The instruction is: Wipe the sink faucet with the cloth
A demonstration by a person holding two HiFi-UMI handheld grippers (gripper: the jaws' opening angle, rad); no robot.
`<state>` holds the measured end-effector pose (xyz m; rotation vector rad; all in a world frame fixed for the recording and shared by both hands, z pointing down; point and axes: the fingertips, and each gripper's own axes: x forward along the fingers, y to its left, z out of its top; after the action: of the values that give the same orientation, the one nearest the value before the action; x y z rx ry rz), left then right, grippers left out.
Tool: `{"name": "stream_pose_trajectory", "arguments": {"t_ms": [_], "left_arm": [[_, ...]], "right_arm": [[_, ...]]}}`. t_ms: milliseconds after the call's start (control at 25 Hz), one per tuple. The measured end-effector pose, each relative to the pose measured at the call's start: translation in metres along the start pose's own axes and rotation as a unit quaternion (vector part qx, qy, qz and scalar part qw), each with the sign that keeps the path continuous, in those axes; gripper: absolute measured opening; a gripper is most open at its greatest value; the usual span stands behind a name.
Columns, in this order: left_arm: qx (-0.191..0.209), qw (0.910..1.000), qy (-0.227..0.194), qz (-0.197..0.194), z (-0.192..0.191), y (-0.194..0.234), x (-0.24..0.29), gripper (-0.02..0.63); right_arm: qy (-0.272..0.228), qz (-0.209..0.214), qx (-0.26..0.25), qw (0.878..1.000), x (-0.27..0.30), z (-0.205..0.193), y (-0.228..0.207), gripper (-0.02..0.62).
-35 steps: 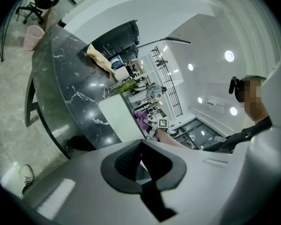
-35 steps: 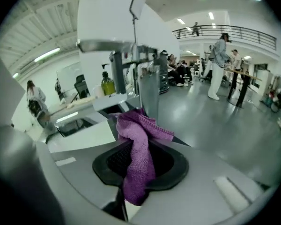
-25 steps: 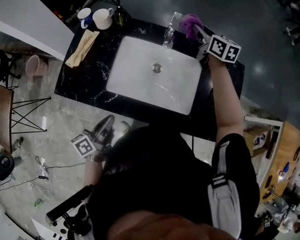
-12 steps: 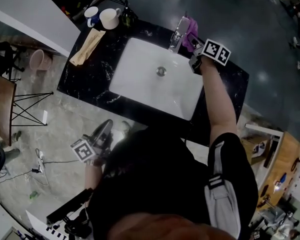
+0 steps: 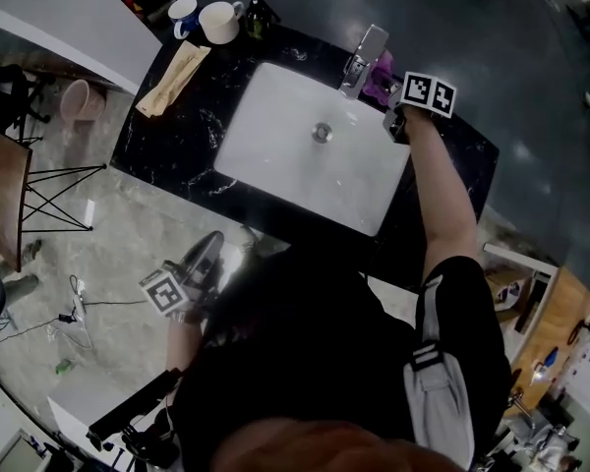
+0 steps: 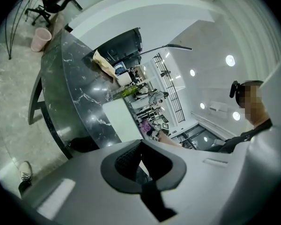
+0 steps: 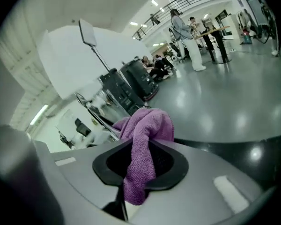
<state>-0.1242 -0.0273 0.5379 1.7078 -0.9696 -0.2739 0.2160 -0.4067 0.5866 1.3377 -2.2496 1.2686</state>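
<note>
**Sink** (image 5: 275,136): white rectangular basin set into a black marble counter (image 5: 177,155). Round metal drain (image 5: 322,132) at the basin's middle. It serves as the reference for all entries below.

**Faucet** (image 5: 364,55): chrome, flat-spouted, standing at the sink's far rim, right of centre, with the spout reaching over the basin.

**Cloth** (image 7: 145,144): purple terry, at the sink's far right corner, just to the right of the faucet. Whether it touches the faucet cannot be told. One bunched end rises ahead of the jaws and the other end hangs down between them.

**Right gripper** (image 7: 139,170): held over the sink's far right corner, tilted downward, with its marker cube uppermost in the head view. The jaws are clamped narrowly on the purple cloth, which fills the gap between the pads.

**Left gripper** (image 6: 141,170): on the sink's near side, off the counter's near left edge and close to the person's body. The jaws are closed together with nothing between them.

**Mugs**: one blue and white mug (image 5: 184,12) and one cream mug (image 5: 219,21), side by side on the counter beyond the sink's far left corner.

**Tan folded cloth** (image 5: 172,77): lying on the counter left of the sink, just nearer than the mugs.

**Pink bin** (image 5: 76,99): on the floor, well to the left of the sink, past the counter's end.
</note>
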Motion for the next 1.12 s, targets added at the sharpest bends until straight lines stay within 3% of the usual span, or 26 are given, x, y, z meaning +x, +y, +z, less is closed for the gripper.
{"name": "stream_pose_trajectory", "arguments": {"t_ms": [120,200,360,480,560,680,760,840,920,1000,1120], "left_arm": [[0.004,1.0,0.005,-0.003,0.002,-0.003,0.002,0.0],[0.004,1.0,0.006,-0.003,0.001,-0.004,0.002,0.0],[0.006,0.9999,0.012,-0.001,0.0,-0.009,0.006,0.0],[0.006,0.9999,0.012,0.009,-0.005,-0.009,0.009,0.0],[0.001,0.9997,0.006,0.022,-0.009,-0.009,0.007,0.0],[-0.014,0.9988,-0.005,0.046,-0.016,-0.007,0.0,0.0],[-0.027,0.9978,-0.011,0.06,-0.024,-0.004,-0.003,0.0],[-0.036,0.9967,-0.014,0.071,-0.03,0.0,-0.005,0.0],[-0.042,0.9958,-0.016,0.08,-0.035,0.004,-0.005,0.0],[-0.048,0.995,-0.015,0.086,-0.04,0.007,-0.005,0.0],[-0.052,0.9946,-0.015,0.089,-0.045,0.008,-0.004,0.0]], "right_arm": [[-0.059,0.116,-0.015,0.991,-0.034,0.046,0.031,0.084],[-0.07,0.175,-0.038,0.981,-0.055,0.075,0.05,0.084],[-0.037,0.26,-0.124,0.957,-0.071,0.118,0.091,0.086],[0.014,0.293,-0.167,0.941,-0.058,0.128,0.108,0.086],[0.052,0.299,-0.159,0.94,-0.041,0.128,0.104,0.086],[0.083,0.298,-0.091,0.947,-0.02,0.13,0.08,0.087],[0.115,0.266,-0.067,0.955,-0.002,0.118,0.054,0.086],[0.172,0.203,-0.064,0.962,0.019,0.09,0.026,0.086],[0.211,0.173,-0.059,0.96,0.037,0.064,0.012,0.084],[0.237,0.168,-0.086,0.953,0.055,0.046,0.002,0.084],[0.295,0.107,-0.183,0.932,0.073,0.021,-0.021,0.083]]}}
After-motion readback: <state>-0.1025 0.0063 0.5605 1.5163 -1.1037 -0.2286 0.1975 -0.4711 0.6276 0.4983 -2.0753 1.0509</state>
